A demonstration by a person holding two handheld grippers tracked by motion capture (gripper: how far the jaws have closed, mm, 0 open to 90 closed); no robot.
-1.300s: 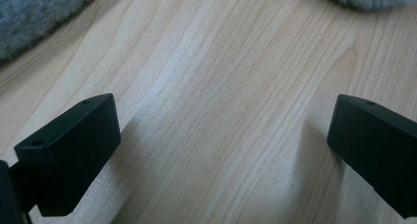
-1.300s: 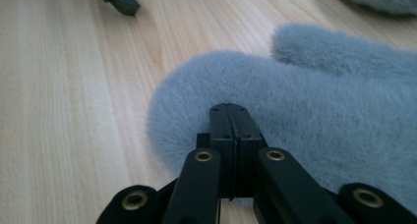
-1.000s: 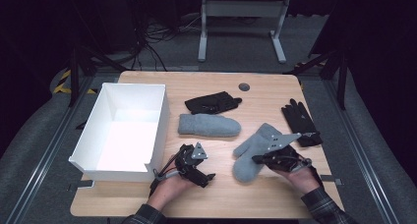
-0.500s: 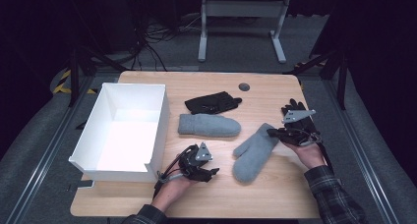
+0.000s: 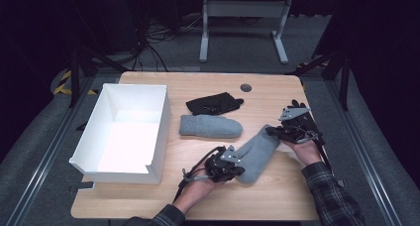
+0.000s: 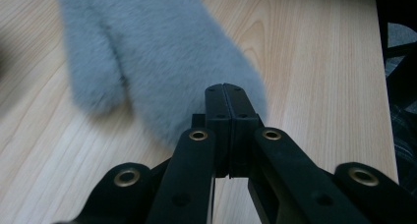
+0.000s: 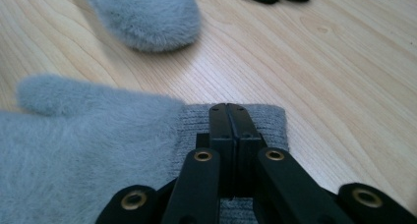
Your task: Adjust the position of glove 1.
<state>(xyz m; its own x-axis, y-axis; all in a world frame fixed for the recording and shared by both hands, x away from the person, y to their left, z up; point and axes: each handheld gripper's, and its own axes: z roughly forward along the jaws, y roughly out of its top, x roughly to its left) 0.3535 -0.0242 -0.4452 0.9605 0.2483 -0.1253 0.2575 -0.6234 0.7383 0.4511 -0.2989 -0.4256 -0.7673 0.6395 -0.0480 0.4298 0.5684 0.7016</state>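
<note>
A grey fluffy mitten [image 5: 257, 149] lies slantwise on the wooden table [image 5: 277, 196] between my two grippers. My left gripper [image 5: 241, 169] is shut, its tips at the mitten's rounded finger end. In the left gripper view the jaws [image 6: 226, 89] are pressed together over the blurred mitten [image 6: 147, 52], with no fabric seen between them. My right gripper [image 5: 271, 131] is shut at the mitten's knitted cuff. In the right gripper view its closed tips [image 7: 228, 108] sit over the ribbed cuff [image 7: 265, 121].
A white open box [image 5: 163, 122] stands at the left. A second grey mitten [image 5: 210, 126] and a black glove [image 5: 214, 104] lie mid-table. Another black glove [image 5: 297, 104] lies under my right hand. A round cable hole [image 5: 246, 87] is near the far edge.
My right gripper has moved from the front of the table up to the mitten's cuff. My left gripper has slid right to the mitten's finger end. The mitten has barely shifted.
</note>
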